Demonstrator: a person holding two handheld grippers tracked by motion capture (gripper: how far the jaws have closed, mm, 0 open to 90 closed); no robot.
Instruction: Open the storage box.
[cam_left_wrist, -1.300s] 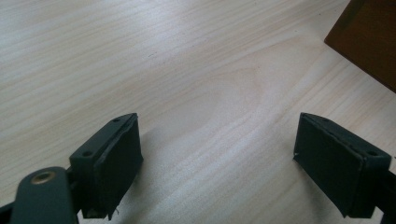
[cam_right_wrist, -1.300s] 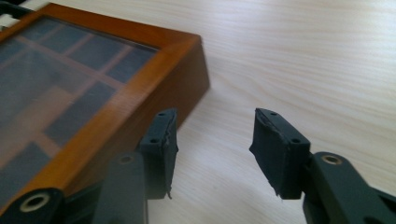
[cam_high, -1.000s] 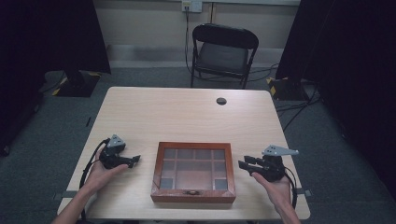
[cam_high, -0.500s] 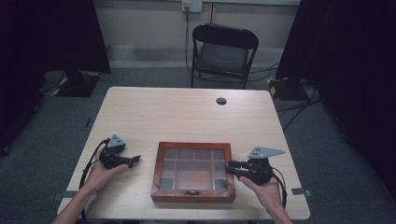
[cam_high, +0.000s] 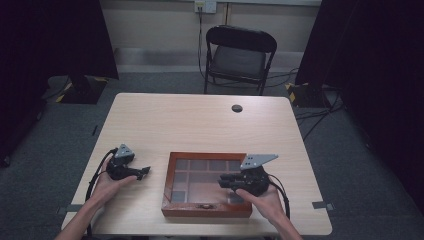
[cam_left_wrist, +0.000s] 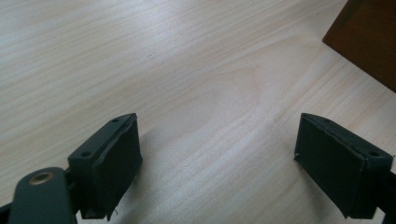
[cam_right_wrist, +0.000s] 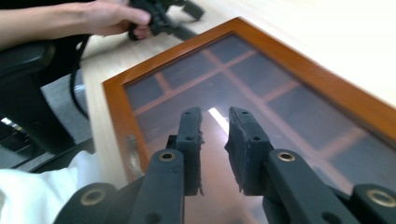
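Right hand-held gripper has moved over the wooden box's glass lid

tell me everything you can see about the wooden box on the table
The wooden box is a flat, rectangular case with a reddish-brown frame and a glass-like lid, through which a grid of wooden dividers shows. The lid looks closed, and a small metal clasp sits on the front edge facing the person. It lies flat near the table's front edge, about midway across. The right gripper is over its right part, jaws nearly closed with nothing between them; whether it touches the lid is unclear. The compartments' contents cannot be made out.
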